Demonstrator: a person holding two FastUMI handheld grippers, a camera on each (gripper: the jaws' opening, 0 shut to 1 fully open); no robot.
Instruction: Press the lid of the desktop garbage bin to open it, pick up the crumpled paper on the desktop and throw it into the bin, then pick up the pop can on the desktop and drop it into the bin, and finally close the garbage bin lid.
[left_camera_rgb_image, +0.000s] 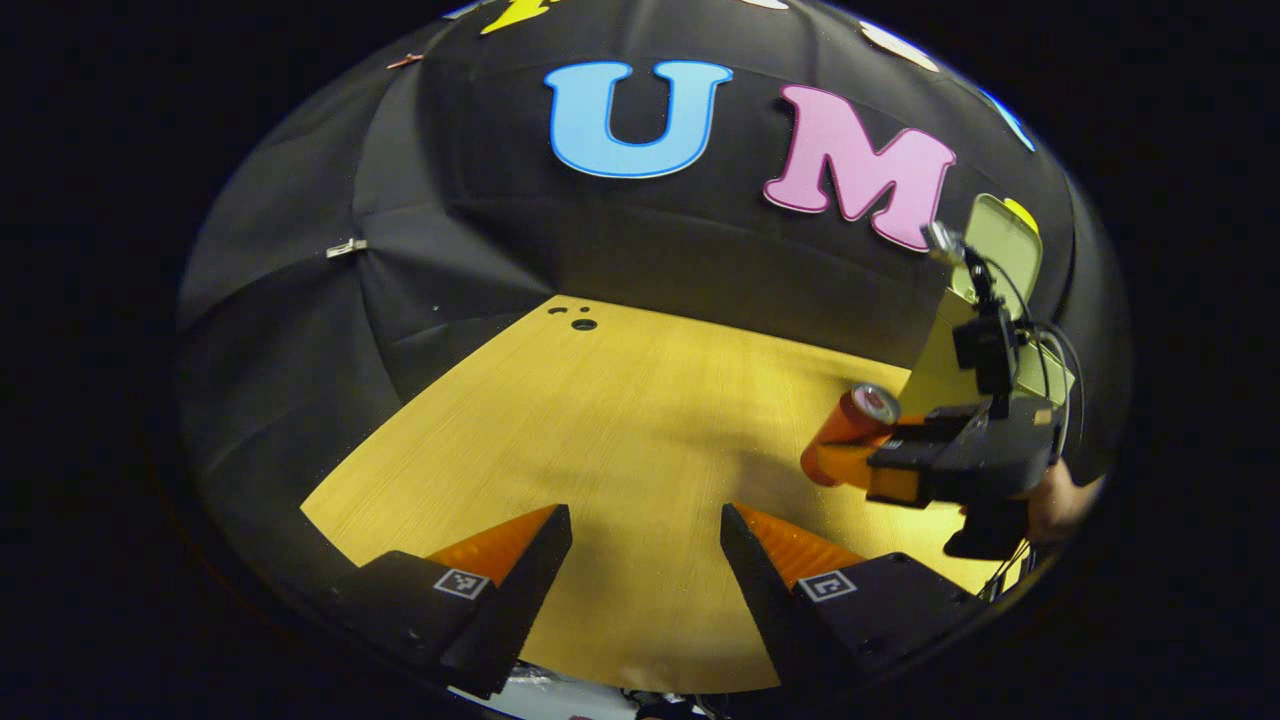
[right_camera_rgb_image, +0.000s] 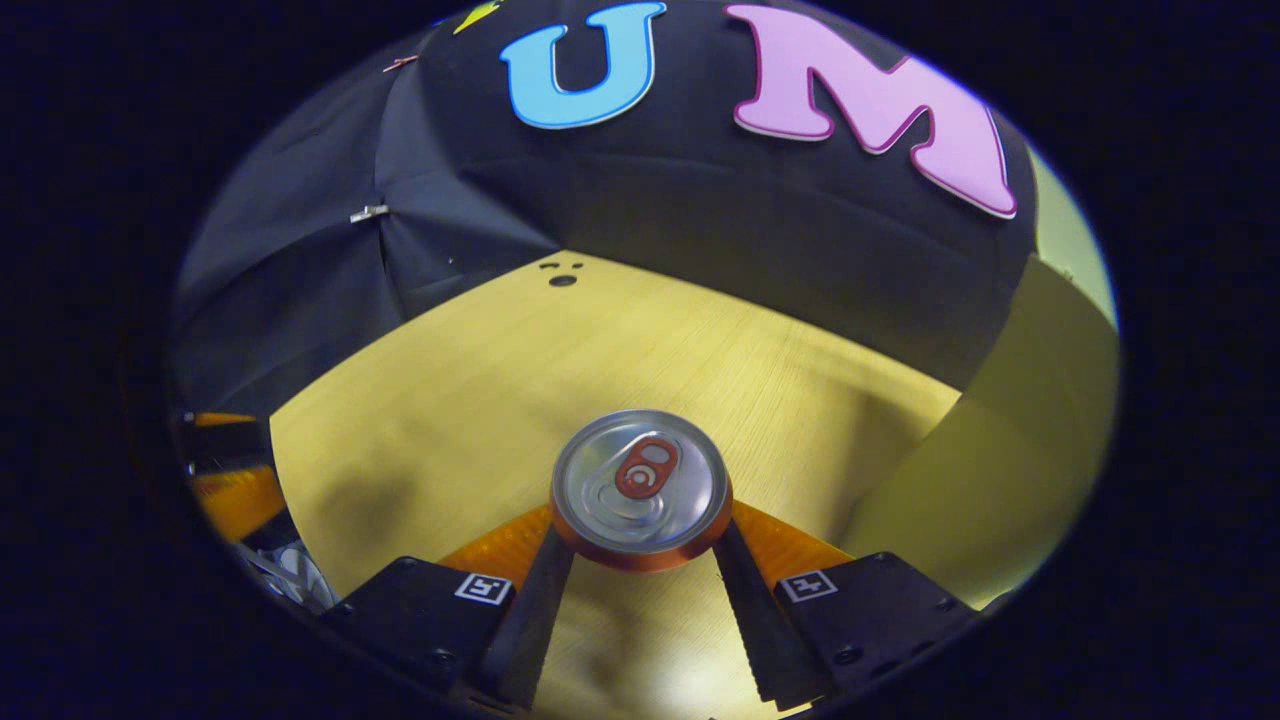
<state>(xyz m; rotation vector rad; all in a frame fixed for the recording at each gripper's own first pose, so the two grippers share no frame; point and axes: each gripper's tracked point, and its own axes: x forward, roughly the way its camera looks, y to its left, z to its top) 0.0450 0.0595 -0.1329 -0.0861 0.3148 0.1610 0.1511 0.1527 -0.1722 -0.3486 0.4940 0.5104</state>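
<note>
The pop can (right_camera_rgb_image: 640, 490) sits clamped between the two fingers of your right hand-held gripper (right_camera_rgb_image: 640, 560), both fingers pressing its sides just below the rim, its silver top with the red pull tab facing the right gripper view's camera. In the left gripper view the same pop can (left_camera_rgb_image: 848, 436) is held tilted, raised off the wooden worktop (left_camera_rgb_image: 600, 430), just beside the pale green garbage bin (left_camera_rgb_image: 935, 375). The bin's lid (left_camera_rgb_image: 1005, 245) stands raised, open. Your hand (left_camera_rgb_image: 1055, 500) grips the right hand-held gripper (left_camera_rgb_image: 880, 455) from behind. Your left hand-held gripper (left_camera_rgb_image: 645, 545) hangs over bare worktop, well apart from the can, its fingers spread wide with nothing between them.
</note>
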